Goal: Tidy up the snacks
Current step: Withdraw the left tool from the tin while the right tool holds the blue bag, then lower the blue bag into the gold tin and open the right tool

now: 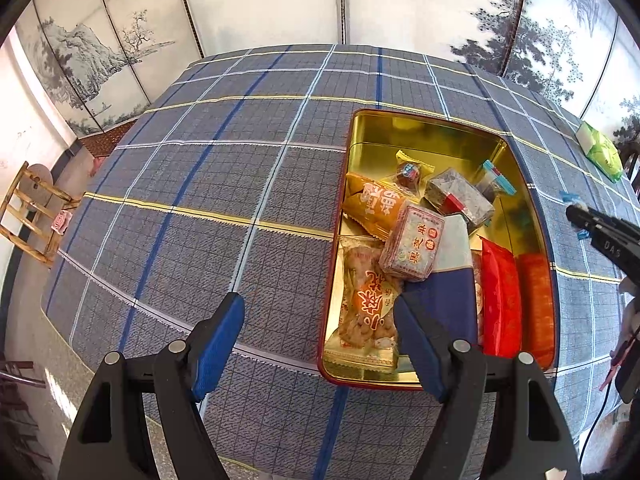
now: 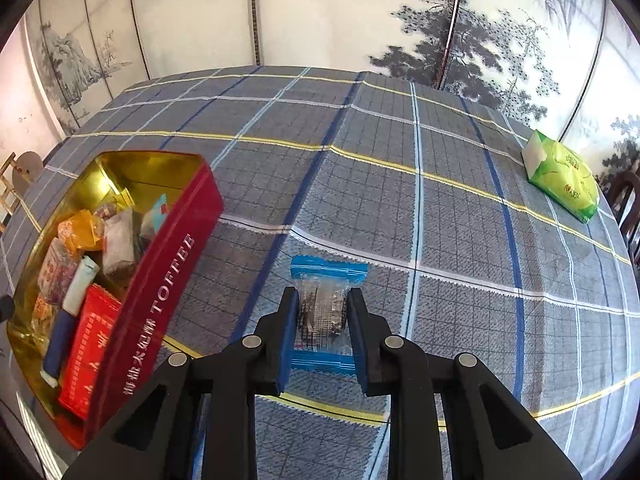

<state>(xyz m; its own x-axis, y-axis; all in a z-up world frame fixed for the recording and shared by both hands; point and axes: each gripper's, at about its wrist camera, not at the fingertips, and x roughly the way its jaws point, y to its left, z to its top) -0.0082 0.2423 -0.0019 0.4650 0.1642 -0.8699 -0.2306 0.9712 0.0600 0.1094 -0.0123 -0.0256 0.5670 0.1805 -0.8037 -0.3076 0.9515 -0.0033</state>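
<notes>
A red toffee tin point(image 1: 412, 120) with a gold inside lies open on the checked tablecloth and holds several wrapped snacks. My left gripper point(image 1: 320, 328) hangs open over the tin's near left edge, with nothing between its blue pads. In the right wrist view the same tin point(image 2: 168, 256) sits to the left. My right gripper point(image 2: 323, 312) is shut on a clear snack packet with blue ends point(image 2: 322, 296), held just above the cloth. The right gripper point(image 1: 580, 216) also shows at the right edge of the left wrist view, with a bit of blue wrapper at its tip.
A green tissue pack point(image 2: 560, 172) lies at the table's far right, also seen as the green pack point(image 1: 602, 150) in the left wrist view. Painted folding screens stand behind the table. A wooden stool point(image 1: 32, 212) is off the left side. A dark chair back point(image 2: 628, 200) shows at right.
</notes>
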